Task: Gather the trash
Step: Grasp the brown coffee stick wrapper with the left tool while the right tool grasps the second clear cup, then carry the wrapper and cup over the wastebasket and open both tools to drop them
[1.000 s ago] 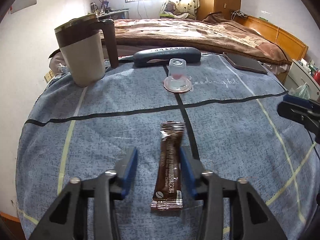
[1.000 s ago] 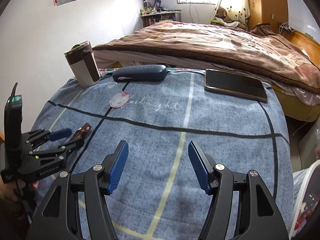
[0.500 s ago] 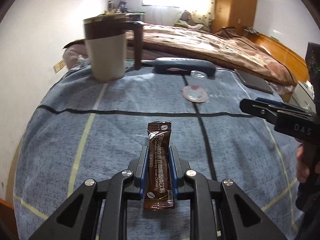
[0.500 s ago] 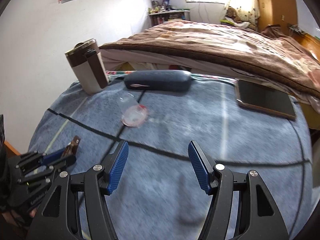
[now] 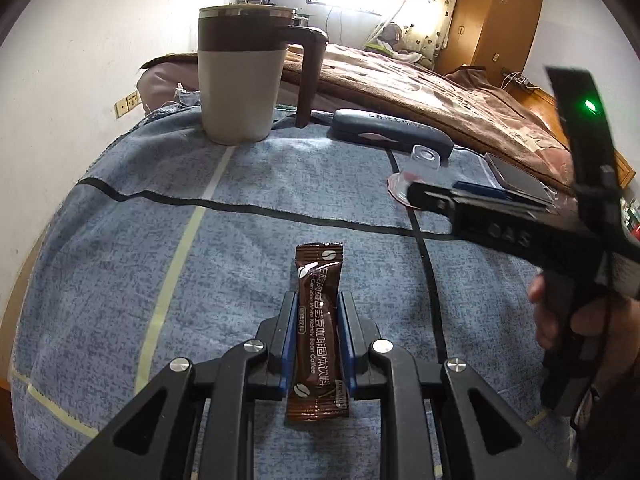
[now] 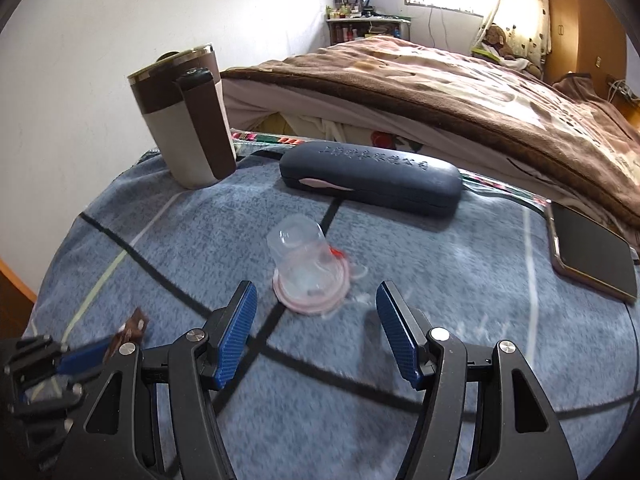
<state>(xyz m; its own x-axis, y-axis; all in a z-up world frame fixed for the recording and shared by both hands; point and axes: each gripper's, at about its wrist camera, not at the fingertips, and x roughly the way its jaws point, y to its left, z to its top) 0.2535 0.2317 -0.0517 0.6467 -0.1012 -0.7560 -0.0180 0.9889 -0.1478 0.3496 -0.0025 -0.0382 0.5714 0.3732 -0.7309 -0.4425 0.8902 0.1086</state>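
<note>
On the blue cloth (image 5: 120, 280) with its black and pale stripes, the left gripper (image 5: 318, 338) has its blue pads pressed against both long edges of a brown coffee sachet (image 5: 317, 332). The sachet lies lengthwise between the fingers, its sealed top end sticking out ahead of the fingertips and its lower end reaching back toward the camera; whether it is lifted clear of the cloth or resting on it is hard to tell from this angle. From the right wrist view the same left gripper (image 6: 86, 354) shows at the lower left edge with the sachet's end (image 6: 130, 330) poking out.

The right gripper (image 6: 316, 334) stands wide apart and holds nothing. Just ahead of its fingertips, roughly centred between them, a small clear plastic cup (image 6: 306, 258) sits mouth-down on a pinkish peeled lid, touching neither pad. In the left wrist view this gripper (image 5: 412, 196) crosses in from the right, held by a hand (image 5: 560, 320), partly covering the cup (image 5: 424, 162).

Farther back stand a brown-and-cream travel mug (image 6: 186, 118) upright at the left, a dark blue glasses case (image 6: 370, 182) lying behind the cup, and a phone (image 6: 588, 252) flat at the right. A bed with a brown blanket (image 6: 440, 80) lies beyond.
</note>
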